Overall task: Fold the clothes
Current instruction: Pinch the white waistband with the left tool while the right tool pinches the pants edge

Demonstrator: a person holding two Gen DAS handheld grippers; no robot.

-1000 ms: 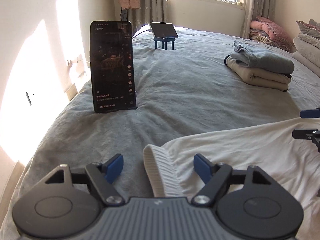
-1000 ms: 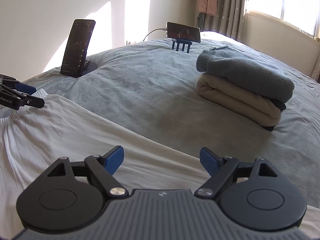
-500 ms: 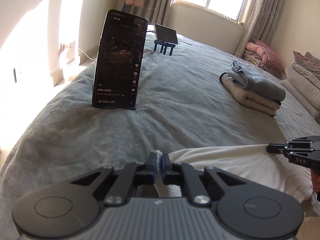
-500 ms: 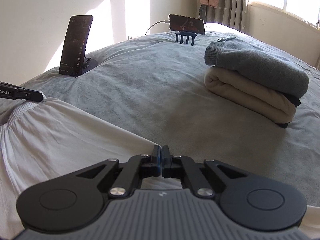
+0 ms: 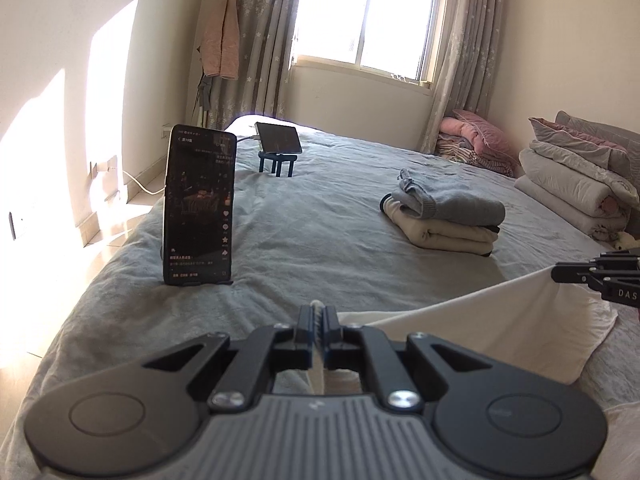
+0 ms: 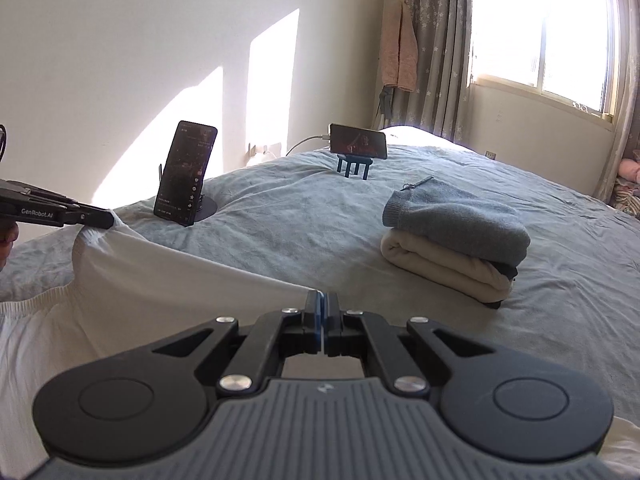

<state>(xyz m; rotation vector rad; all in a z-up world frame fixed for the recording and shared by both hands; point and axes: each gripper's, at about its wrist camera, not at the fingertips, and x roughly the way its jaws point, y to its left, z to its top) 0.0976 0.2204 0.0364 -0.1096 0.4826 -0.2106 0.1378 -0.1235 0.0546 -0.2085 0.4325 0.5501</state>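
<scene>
The left gripper (image 5: 319,322) and the right gripper (image 6: 321,312) each pinch one end of the white garment's (image 6: 168,276) far edge, which stretches sideways between them above the bed (image 5: 320,208).

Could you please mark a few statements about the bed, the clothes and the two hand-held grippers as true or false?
1. The left hand-held gripper is shut on the ribbed edge of the white cotton garment. True.
2. The right hand-held gripper hangs open above the garment. False: it is shut on the garment's edge.
3. A folded grey knit sweater lies on top of a folded cream garment. True.
4. The upright black phone lies flat on the grey bedspread. False: it stands on a stand.
5. The white garment lies folded on the stack. False: it is held stretched between both grippers.
</scene>
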